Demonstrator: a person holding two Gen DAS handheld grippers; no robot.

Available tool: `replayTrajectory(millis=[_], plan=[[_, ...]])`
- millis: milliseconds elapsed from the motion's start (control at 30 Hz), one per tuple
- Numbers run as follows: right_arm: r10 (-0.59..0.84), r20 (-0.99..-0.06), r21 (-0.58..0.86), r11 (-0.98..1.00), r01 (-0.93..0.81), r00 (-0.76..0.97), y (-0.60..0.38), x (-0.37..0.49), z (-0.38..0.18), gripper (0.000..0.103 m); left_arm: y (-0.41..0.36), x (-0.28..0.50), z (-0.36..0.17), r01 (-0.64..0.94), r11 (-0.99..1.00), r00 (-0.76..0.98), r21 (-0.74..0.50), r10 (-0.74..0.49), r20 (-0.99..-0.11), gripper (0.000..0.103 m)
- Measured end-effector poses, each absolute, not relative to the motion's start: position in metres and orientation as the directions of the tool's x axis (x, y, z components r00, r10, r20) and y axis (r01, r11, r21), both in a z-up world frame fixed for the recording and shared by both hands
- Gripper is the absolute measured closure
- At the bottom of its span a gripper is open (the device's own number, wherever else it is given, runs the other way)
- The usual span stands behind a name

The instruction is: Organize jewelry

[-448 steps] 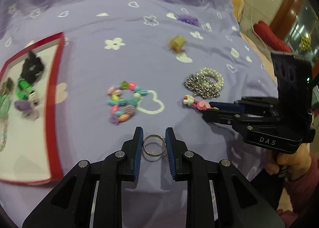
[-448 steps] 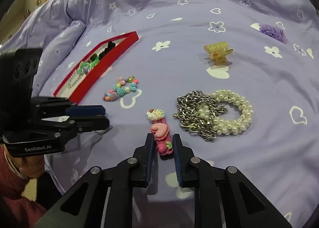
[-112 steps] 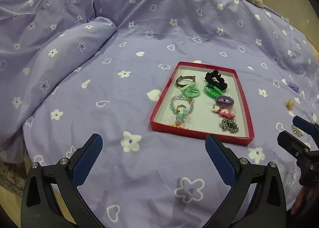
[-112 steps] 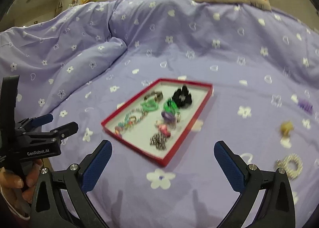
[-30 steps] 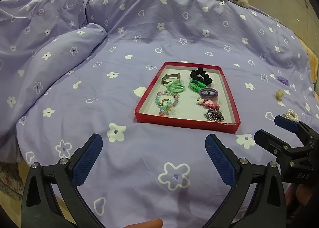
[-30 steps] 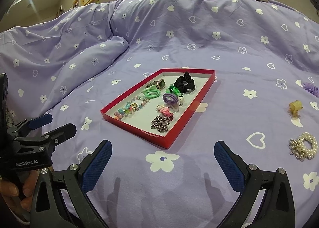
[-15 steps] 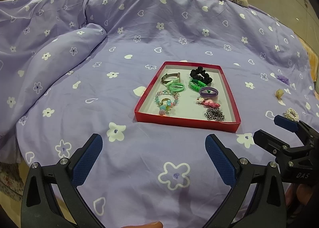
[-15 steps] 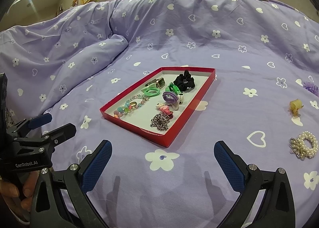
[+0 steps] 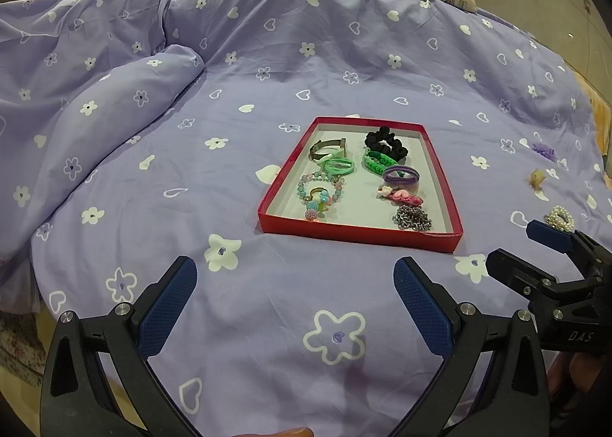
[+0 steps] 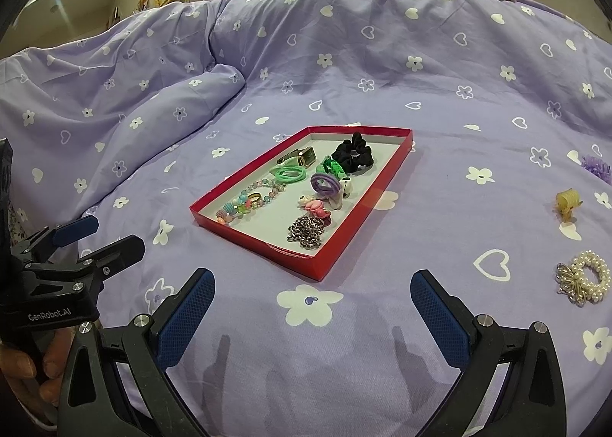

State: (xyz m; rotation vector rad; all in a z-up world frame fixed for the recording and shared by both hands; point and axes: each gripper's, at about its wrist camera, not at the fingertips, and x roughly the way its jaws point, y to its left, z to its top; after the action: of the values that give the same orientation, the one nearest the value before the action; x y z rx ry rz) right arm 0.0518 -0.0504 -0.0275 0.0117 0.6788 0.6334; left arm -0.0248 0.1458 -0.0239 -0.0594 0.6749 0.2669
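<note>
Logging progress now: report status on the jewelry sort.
Left hand-held gripper and right hand-held gripper open, empty. Red tray loaded. Pearl bracelet, yellow clip, purple scrunchie still on bedspread. Nothing blocking.

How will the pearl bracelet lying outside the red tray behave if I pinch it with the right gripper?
The pearl bracelet is a loop of round beads, so it will probably sag and drape. Smooth pearls may slip between pads; its metal butterfly charm looks easier to pinch. The soft purple bedspread could give underneath.

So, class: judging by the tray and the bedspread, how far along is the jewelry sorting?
Mostly done: the red tray holds the chain, hair ties and bracelets. Nothing is in hand; both grippers' jaws are open. Left: the pearl bracelet, yellow clip and purple piece on the bedspread.
</note>
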Motion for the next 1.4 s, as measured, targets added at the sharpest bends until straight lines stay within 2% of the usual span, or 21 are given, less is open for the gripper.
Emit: replayTrajectory(millis=[1400], plan=[[0.553,-0.581,0.21,0.811,-0.547,0.597,-0.0491,0.0507,-0.0268,0.0,0.1489,-0.0232,-0.0267,-0.262,0.964,0.745,0.038,0.227,-0.628,0.0]])
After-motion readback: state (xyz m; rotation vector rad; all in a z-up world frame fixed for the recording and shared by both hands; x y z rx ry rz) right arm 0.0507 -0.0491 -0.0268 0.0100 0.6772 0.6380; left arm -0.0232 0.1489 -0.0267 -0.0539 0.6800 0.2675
